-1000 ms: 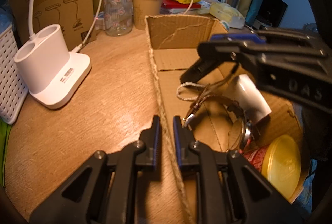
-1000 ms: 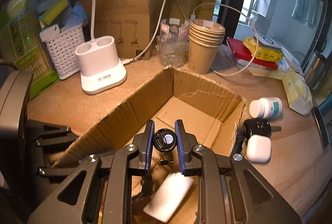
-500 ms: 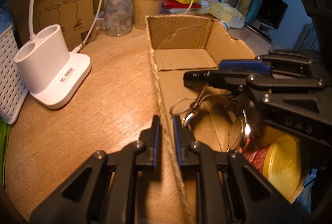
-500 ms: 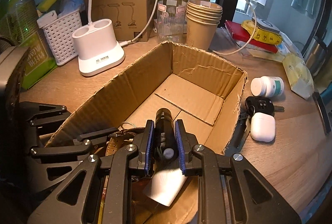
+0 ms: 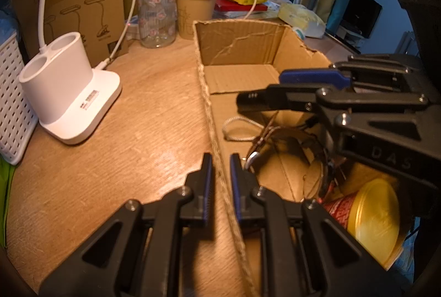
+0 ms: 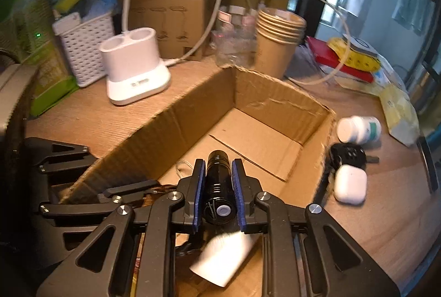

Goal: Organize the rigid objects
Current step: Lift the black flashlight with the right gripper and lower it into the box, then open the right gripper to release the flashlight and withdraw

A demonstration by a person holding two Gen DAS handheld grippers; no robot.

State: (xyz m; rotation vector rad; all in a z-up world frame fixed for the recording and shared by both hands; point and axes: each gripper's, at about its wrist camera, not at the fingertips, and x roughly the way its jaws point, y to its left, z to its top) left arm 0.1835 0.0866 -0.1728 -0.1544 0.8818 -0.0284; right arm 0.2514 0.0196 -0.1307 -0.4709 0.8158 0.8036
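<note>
My right gripper (image 6: 218, 167) is shut on a black flashlight (image 6: 217, 186) and holds it level over the open cardboard box (image 6: 275, 107); the flashlight also shows in the left wrist view (image 5: 264, 101). My left gripper (image 5: 220, 159) is shut on the box's left wall (image 5: 205, 93) at its rim. Inside the box lie a watch with a strap (image 5: 278, 148), a cord loop (image 5: 237, 129), a white object (image 6: 223, 258) and a yellow-lidded can (image 5: 374, 219).
On the wooden table right of the box lie a white pill bottle (image 6: 358, 129), a black car key (image 6: 348, 155) and a white earbud case (image 6: 350, 185). A white lamp base (image 6: 135, 68), paper cups (image 6: 278, 43), a glass jar (image 5: 157, 18) and a white basket (image 6: 85, 49) stand behind.
My right gripper has turned the flashlight from pointing down to lying level and lowered it slightly over the box. My left gripper has stayed on the box wall.
</note>
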